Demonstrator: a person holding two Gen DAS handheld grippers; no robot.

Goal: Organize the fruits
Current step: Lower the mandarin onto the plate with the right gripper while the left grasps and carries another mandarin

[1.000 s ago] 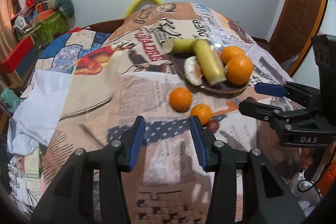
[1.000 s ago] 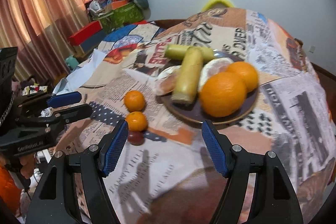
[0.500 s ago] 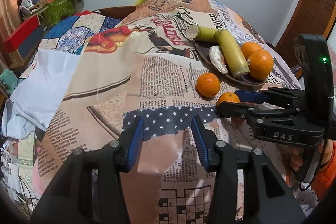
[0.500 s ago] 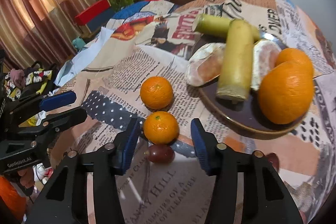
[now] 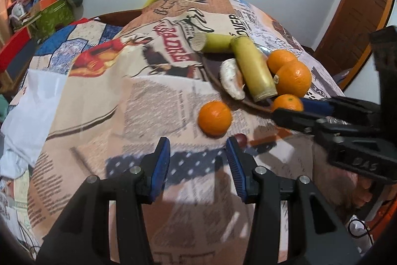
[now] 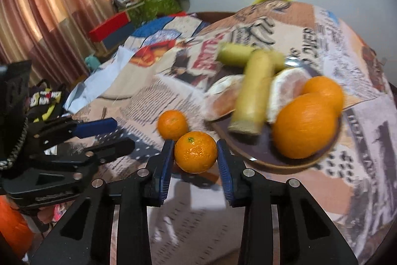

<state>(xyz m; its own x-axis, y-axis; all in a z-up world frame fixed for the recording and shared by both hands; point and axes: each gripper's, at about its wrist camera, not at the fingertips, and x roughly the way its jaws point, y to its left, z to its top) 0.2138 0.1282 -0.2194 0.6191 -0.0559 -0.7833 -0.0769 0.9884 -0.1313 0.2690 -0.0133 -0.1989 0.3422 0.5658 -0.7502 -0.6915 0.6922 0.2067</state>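
A small mandarin (image 6: 196, 152) sits clamped between the blue pads of the right gripper (image 6: 196, 160), lifted just off the printed tablecloth (image 6: 139, 101) and close to the near rim of the dark plate (image 6: 273, 163). In the left wrist view the same mandarin (image 5: 287, 103) shows at the tip of the right gripper (image 5: 295, 108), beside the plate's edge. A second mandarin (image 6: 173, 124) lies on the cloth just behind it, left of the plate. A small dark red fruit (image 5: 240, 139) rests on the cloth near that second mandarin (image 5: 215, 118). The plate carries two large oranges (image 6: 305, 126), two yellow-green stalk pieces (image 6: 253, 96) and peeled citrus segments (image 6: 285, 88). The left gripper (image 5: 198, 160) hovers over the cloth with its fingers spread apart, holding nothing.
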